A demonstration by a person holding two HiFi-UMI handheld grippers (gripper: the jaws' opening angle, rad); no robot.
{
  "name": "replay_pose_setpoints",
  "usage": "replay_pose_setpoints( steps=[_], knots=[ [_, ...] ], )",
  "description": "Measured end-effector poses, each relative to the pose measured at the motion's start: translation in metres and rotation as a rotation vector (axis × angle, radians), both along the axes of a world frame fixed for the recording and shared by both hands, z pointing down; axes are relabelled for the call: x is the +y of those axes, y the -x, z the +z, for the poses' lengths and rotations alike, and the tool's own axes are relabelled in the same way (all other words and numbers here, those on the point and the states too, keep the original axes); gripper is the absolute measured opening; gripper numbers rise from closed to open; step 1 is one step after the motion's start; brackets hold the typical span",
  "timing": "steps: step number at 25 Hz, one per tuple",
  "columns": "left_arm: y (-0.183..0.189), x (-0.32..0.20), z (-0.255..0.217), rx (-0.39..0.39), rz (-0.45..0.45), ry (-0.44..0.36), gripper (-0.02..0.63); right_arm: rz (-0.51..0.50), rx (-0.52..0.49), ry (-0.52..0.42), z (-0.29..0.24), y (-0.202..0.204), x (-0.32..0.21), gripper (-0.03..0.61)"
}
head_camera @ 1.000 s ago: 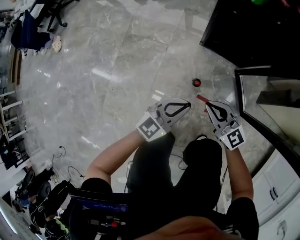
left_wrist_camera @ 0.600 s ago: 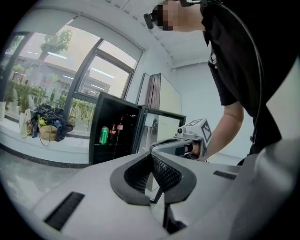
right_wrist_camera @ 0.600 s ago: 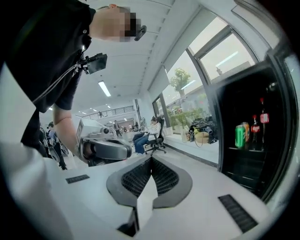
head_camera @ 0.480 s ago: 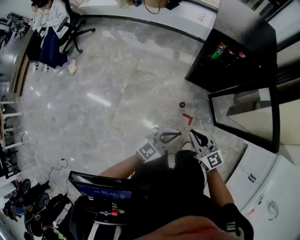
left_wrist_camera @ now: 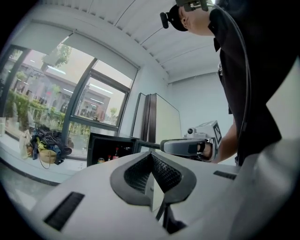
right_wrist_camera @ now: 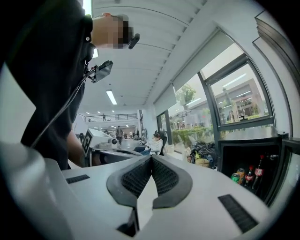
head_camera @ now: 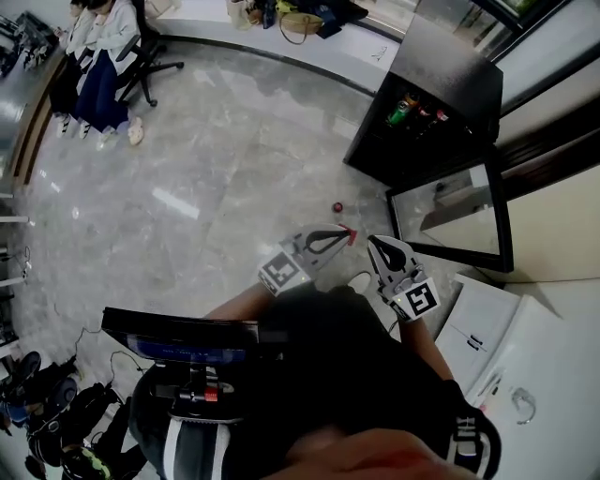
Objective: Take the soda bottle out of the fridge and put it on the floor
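The black fridge stands open at the upper right, its glass door swung out toward me. Several bottles and a green can sit on its shelf, and they also show as bottles in the right gripper view. A small dark object with a red top stands on the floor in front of the fridge. My left gripper and right gripper are held side by side in front of my body. Both are shut with nothing between the pads, seen in the left gripper and right gripper views.
A red tape mark lies on the grey marble floor by the left jaw tips. White cabinets stand at the right. A seated person on an office chair is far left; bags lie along the back ledge.
The head view has pulled back and up, so the fridge's inside and more of the room now show. Both grippers stay shut and side by side, now closer to my body.
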State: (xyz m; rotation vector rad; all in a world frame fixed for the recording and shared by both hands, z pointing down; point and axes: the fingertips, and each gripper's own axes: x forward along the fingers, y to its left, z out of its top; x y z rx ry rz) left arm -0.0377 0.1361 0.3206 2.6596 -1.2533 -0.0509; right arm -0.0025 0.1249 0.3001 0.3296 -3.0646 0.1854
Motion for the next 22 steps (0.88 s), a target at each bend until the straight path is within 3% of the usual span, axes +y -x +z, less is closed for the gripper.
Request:
replay_pose_setpoints(
  steps=[4,11,22],
  knots=[
    [-0.018,-0.010,-0.017,0.002,-0.045,-0.013,0.002,-0.045,-0.014,-0.026,-0.012,-0.014,-0.006,0.011],
    [-0.048,-0.021,-0.023,-0.054,-0.050,-0.058,0.002,-0.061,-0.049,-0.040,-0.018,-0.037,-0.016,0.011],
    [-0.050,-0.049,-0.047,-0.048,-0.032,-0.081,0.002,-0.035,-0.030,-0.078,-0.031,-0.032,-0.034,0.011]
  ],
)
